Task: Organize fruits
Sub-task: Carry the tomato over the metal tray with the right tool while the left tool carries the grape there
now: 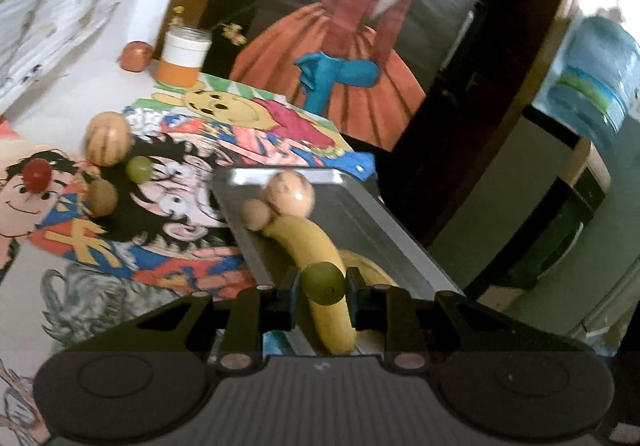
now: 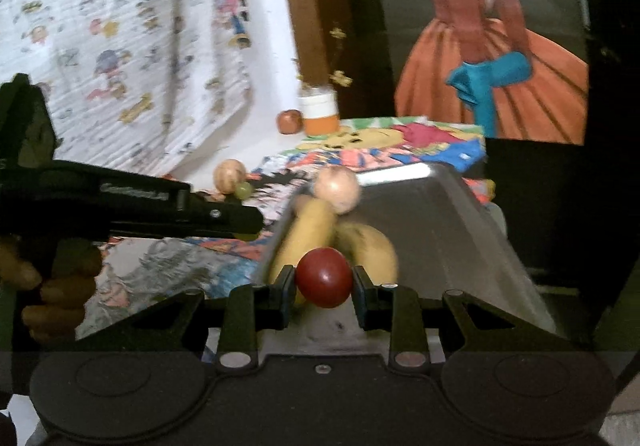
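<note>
Your left gripper [image 1: 323,288] is clamped on a green grape [image 1: 322,283], pads pressing both sides, held above the near end of the tray [image 1: 400,242]. Your right gripper [image 2: 323,283] is clamped likewise on a red fruit [image 2: 324,278], round and glossy, also over the tray's near end. Your left hand [image 2: 52,286] and its gripper body show at the left edge of the right wrist view.

Just beyond both grippers, two bananas [image 1: 316,246] lie in the tray side by side. At their far ends sit a large pale round fruit [image 1: 289,193] and a smaller tan one [image 1: 257,214], touching the banana.

Left of the tray, on the cartoon cloth [image 1: 168,213], you have four loose fruits: a striped pale fruit [image 1: 109,138], a second green grape [image 1: 139,169] beside it, a brown fruit [image 1: 102,197] and a red grape [image 1: 37,174].

Farther back, a white-and-orange jar [image 1: 183,57] stands upright with a reddish fruit [image 1: 137,56] just beside it. Frames are blurred; finer detail cannot be told.
</note>
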